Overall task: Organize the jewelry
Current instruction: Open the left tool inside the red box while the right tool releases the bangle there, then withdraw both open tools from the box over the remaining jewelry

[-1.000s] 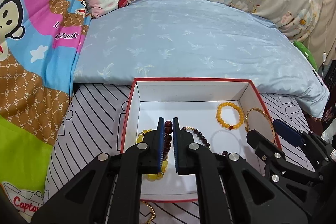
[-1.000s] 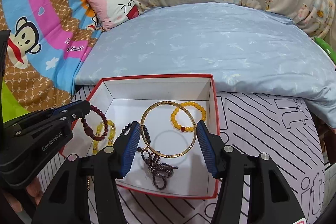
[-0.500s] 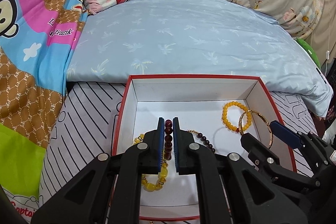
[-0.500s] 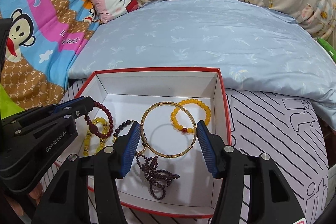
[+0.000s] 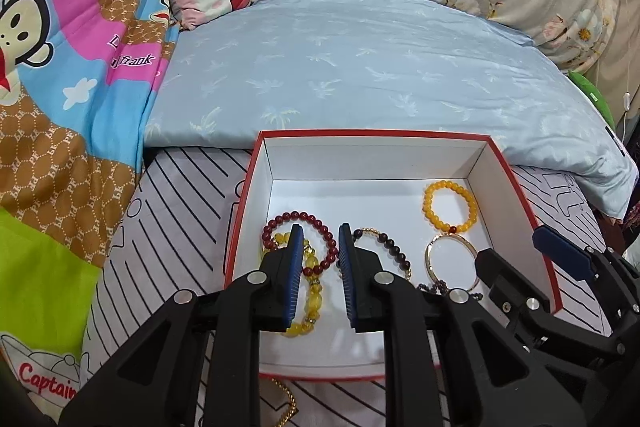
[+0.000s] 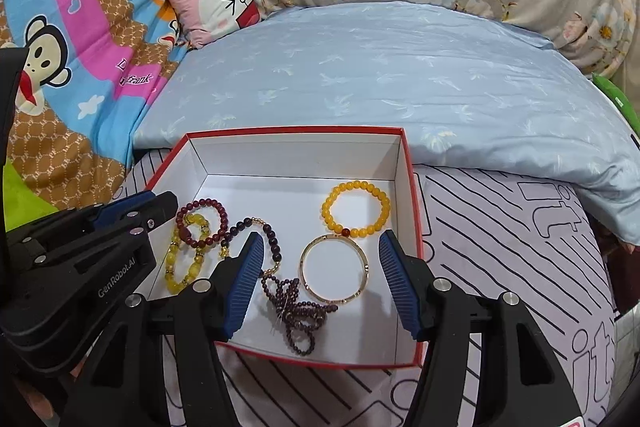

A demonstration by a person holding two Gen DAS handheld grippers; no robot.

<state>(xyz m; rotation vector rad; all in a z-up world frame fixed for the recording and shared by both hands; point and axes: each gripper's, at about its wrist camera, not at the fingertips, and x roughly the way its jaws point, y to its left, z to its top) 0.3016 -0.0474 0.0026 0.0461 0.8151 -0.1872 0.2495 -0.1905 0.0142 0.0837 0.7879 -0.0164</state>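
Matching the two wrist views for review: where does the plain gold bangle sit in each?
Left wrist: gold bangle lies right of centre, partly behind the right hand-held gripper.
Right wrist: gold bangle at centre, on the box floor.
Shared landmark: orange bead bracelet just beyond it.

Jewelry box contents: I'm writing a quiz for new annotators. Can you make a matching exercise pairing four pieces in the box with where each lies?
Things:
1. orange bead bracelet
2. gold bangle
3. dark red bead bracelet
4. purple bead strand

Places:
A. lying over the yellow bead bracelet, at the box's left side
B. bunched near the front wall of the red box
C. between the open fingers of the right gripper
D. farthest back, toward the right wall

Pairs: 1-D, 2-C, 3-A, 4-B
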